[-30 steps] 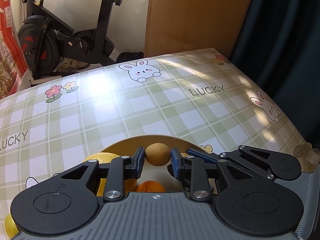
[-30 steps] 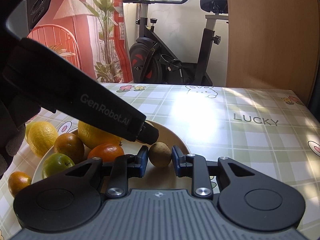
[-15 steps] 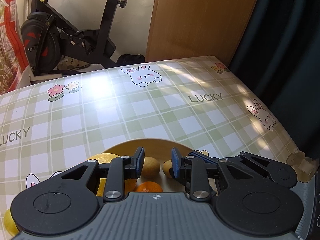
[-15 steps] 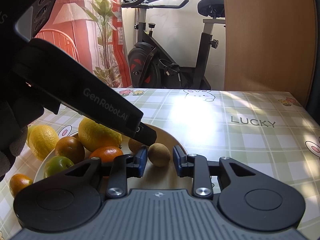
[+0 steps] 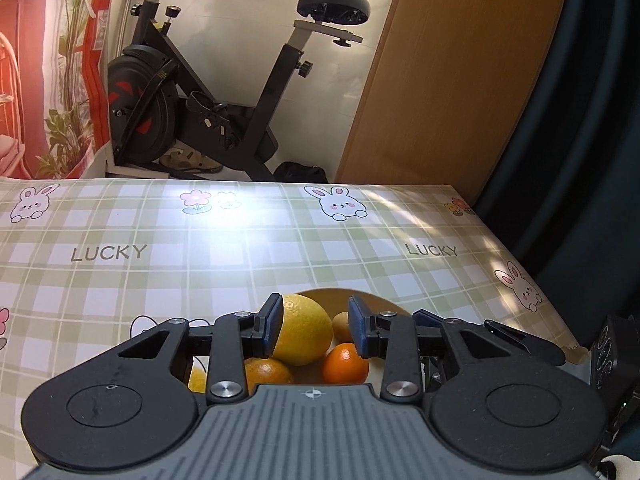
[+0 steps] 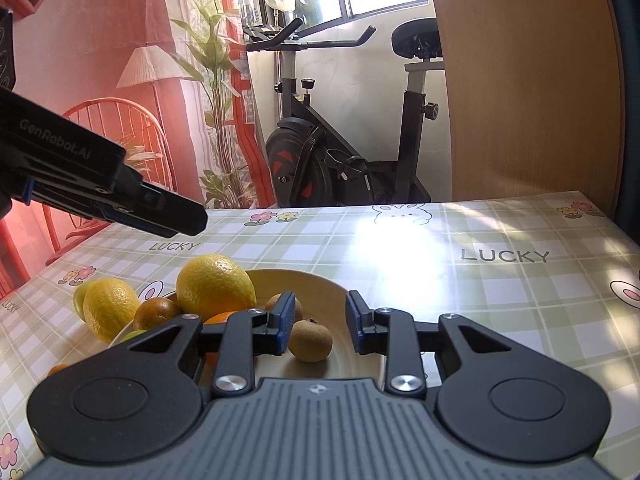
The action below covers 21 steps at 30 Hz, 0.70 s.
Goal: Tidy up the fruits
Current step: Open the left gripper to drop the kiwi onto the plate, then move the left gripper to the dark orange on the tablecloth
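Observation:
A yellow plate [image 6: 320,284] on the checked tablecloth holds a big yellow citrus [image 6: 215,286], oranges [image 6: 157,313], and two small brown fruits [image 6: 310,339]. My right gripper [image 6: 319,326] is open and empty, just above the nearer brown fruit. My left gripper [image 5: 315,328] is open and empty, raised above the plate [image 5: 360,293]; below it I see the yellow citrus [image 5: 304,330], a small orange [image 5: 345,363] and a brown fruit [image 5: 342,326]. The left gripper also shows in the right wrist view [image 6: 176,218], high at the left.
A lemon [image 6: 108,308] and a green fruit [image 6: 82,294] lie left of the plate, and a small orange [image 6: 58,369] sits at the near left. An exercise bike [image 5: 208,120] and a wooden panel [image 5: 440,80] stand behind the table.
Both grippers have risen and pulled back from the plate. The left gripper swung left and up. The brown fruit that sat between the right jaws now lies on the plate.

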### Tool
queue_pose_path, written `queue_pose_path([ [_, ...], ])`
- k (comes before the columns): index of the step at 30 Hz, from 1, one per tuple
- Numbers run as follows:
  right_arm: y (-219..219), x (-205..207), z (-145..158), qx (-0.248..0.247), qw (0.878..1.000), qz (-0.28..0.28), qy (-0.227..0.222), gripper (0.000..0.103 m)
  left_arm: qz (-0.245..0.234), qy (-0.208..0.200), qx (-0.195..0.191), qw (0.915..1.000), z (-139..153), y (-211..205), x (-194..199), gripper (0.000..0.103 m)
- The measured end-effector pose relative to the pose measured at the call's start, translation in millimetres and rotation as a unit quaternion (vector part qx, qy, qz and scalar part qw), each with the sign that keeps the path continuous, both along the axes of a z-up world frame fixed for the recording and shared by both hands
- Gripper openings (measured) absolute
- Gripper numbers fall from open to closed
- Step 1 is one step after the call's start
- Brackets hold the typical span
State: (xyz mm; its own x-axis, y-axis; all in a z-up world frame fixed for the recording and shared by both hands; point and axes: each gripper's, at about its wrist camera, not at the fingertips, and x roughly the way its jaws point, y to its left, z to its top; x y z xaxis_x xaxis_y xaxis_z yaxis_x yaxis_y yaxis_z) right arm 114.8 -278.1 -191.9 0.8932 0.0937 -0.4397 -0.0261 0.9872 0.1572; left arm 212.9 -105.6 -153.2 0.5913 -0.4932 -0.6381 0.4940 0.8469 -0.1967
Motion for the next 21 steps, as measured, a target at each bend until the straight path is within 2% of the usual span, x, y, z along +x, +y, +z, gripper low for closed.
queue_pose_path([
  [7, 1, 2, 0, -0.007, 1.0, 0.003, 0.006, 0.031, 0.033, -0.008, -0.006, 0.9994, 11, 47, -15, 0.038],
  [11, 4, 6, 1, -0.014, 1.0, -0.005, 0.013, 0.031, 0.055, -0.008, -0.023, 0.9982, 17, 67, -18, 0.038],
  [17, 4, 3, 2, -0.008, 1.0, -0.012, 0.024, 0.031, 0.058, -0.012, -0.026, 0.9979, 17, 85, -31, 0.038],
  [21, 11, -15, 7, -0.011, 0.999, -0.007, 0.03, 0.031, 0.061, 0.004, -0.038, 0.9974, 7, 100, -35, 0.038],
])
